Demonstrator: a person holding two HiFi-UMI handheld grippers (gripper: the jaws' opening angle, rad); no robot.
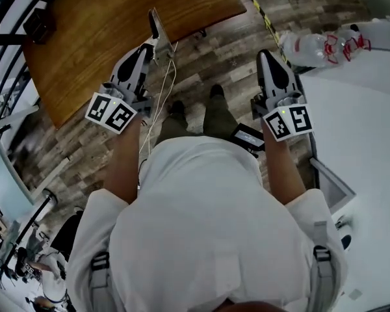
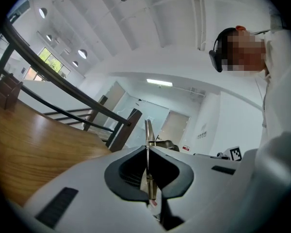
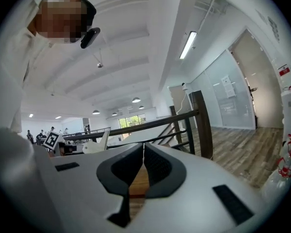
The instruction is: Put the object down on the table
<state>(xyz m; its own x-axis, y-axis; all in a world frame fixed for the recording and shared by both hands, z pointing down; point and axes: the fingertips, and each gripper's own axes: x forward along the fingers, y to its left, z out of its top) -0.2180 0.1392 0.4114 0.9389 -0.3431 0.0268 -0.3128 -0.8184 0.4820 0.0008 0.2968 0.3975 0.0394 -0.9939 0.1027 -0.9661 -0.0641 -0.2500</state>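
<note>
At the near edge of the wooden surface (image 1: 104,31), the left hand-held gripper (image 1: 147,49) is clamped on a thin flat object (image 1: 156,28). The object stands up edge-on from the closed jaws, and the left gripper view shows the pads pressed on both of its faces. A white cable (image 1: 160,99) trails from about that spot down toward the person's body; where it is attached I cannot tell.

The object is in the air, carried and not yet set down, so the step in hand looks like the approach to the wooden surface. As I judge it, the next move calls for reaching further over the wood and tipping the object from upright toward flat. It would then be lowered until it rests, and only then should the jaws part. The cable could drag or snag on the way.

To the right of the wooden surface, over the plank floor (image 1: 227,51), the right hand-held gripper (image 1: 268,56) has its jaws together with nothing between them. Farther right of the wooden surface, clear plastic bottles (image 1: 309,47) with red labels lie on a white surface (image 1: 364,122). What they hold, if anything, is too unclear to say.
</note>
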